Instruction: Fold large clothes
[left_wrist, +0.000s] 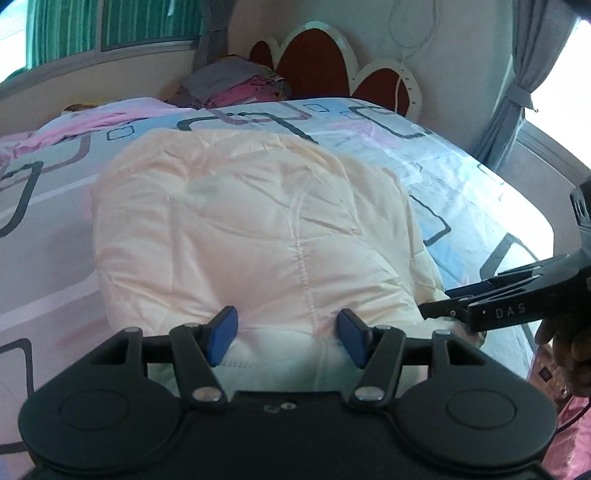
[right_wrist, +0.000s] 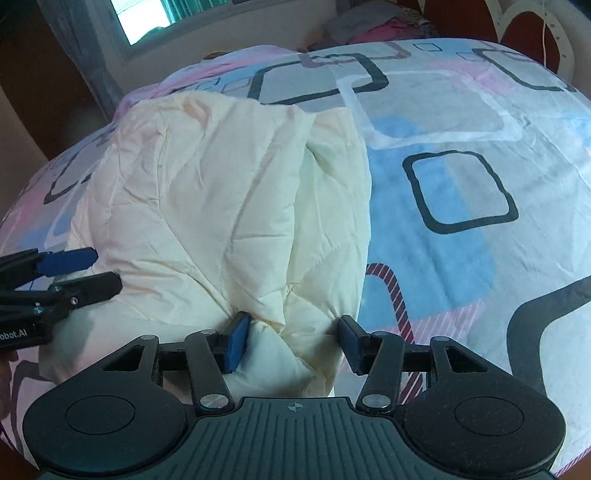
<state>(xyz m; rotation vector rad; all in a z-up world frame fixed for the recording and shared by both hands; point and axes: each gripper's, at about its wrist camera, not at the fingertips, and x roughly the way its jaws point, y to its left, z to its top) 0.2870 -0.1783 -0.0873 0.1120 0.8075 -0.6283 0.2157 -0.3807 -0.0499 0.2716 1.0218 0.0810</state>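
cream quilted comforter (left_wrist: 258, 229) lying bunched and partly folded on the bed (left_wrist: 461, 184), over a sheet printed with rounded squares in blue, pink and grey. thick folded bulk, with stitched seams across the top and one deep crease down the right part as seen from the right wrist view (right_wrist: 221, 192).

left tool (left_wrist: 288, 341) at the near edge of the comforter, blue pads (left_wrist: 221, 341) pressed into the padding on either side of a raised bunch of fabric: clenched on the comforter. right tool (right_wrist: 291, 345) also at the near edge of the comforter, further right along it, with a puffed fold filling the gap between its blue pads (right_wrist: 236, 341): likewise grasping the comforter. both tools side by side along that same near edge, close together.

beyond the comforter, at the far end of the bed, a pile of folded clothes (left_wrist: 236, 86) in grey and pink. behind that pile, a scalloped headboard (left_wrist: 325, 62) with dark red panels. grey curtain (left_wrist: 513, 92) to the right of the headboard.
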